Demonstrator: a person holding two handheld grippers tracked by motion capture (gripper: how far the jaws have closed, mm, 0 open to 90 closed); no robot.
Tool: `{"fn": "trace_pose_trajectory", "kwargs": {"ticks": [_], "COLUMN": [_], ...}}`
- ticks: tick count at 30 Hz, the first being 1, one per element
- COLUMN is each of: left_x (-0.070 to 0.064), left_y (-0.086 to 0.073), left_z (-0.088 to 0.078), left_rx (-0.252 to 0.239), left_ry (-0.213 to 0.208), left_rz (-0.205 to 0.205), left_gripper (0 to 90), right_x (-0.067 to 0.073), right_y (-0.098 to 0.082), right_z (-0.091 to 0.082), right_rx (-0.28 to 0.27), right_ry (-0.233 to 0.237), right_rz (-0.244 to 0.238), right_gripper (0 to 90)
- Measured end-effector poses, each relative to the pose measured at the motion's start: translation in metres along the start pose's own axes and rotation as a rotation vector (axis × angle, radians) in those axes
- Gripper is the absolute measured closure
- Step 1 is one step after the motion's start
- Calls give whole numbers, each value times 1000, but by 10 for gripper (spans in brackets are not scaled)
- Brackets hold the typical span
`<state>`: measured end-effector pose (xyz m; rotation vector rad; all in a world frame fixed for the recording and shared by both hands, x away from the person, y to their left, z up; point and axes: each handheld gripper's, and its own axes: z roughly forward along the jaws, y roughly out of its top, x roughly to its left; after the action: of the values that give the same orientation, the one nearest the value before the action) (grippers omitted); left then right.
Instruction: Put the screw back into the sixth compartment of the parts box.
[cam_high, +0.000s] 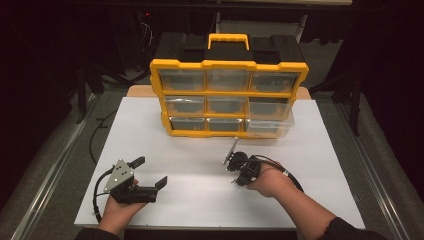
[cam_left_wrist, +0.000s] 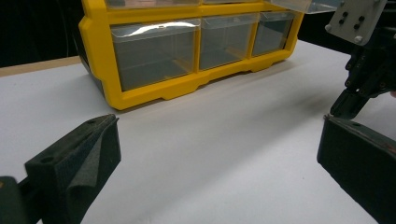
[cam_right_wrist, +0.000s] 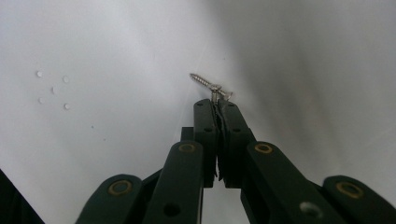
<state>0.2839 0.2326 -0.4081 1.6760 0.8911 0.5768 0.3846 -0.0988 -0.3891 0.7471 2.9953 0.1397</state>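
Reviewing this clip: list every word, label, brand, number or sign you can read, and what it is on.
None can be read. The yellow drawer organizer shows no legible brand or label on its frame or clear drawers. The left gripper, the right gripper shut on a screw, and the white table carry no visible text.

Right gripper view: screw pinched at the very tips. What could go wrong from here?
1. The right gripper holds the screw only at the tips of its fingers, with most of it sticking out sideways; it could twist or drop onto the table.
2. One clear drawer at the organizer's lower right sits pulled out near that hand; a bump seems possible.
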Motion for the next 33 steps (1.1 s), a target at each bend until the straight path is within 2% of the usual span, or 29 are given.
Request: {"fn": "trace_pose_trajectory", "kwargs": {"ticks": [13, 16, 33], "left_x": [0, 0, 0], "left_y": [0, 0, 1], "left_z": [0, -1, -2], "left_rx": [-1, -7, -33], "left_ry": [0, 0, 2], "left_rz": [5, 3, 6], "left_gripper": [1, 1, 1], "right_x": [-2, -3, -11], "right_y": [-5, -7, -19], "right_z": [-8, -11, -30], "right_rx": [-6, -15, -20], "right_ry": [0, 6, -23], "right_rz": [-11, -3, 22], "right_gripper": [898, 898, 898]}}
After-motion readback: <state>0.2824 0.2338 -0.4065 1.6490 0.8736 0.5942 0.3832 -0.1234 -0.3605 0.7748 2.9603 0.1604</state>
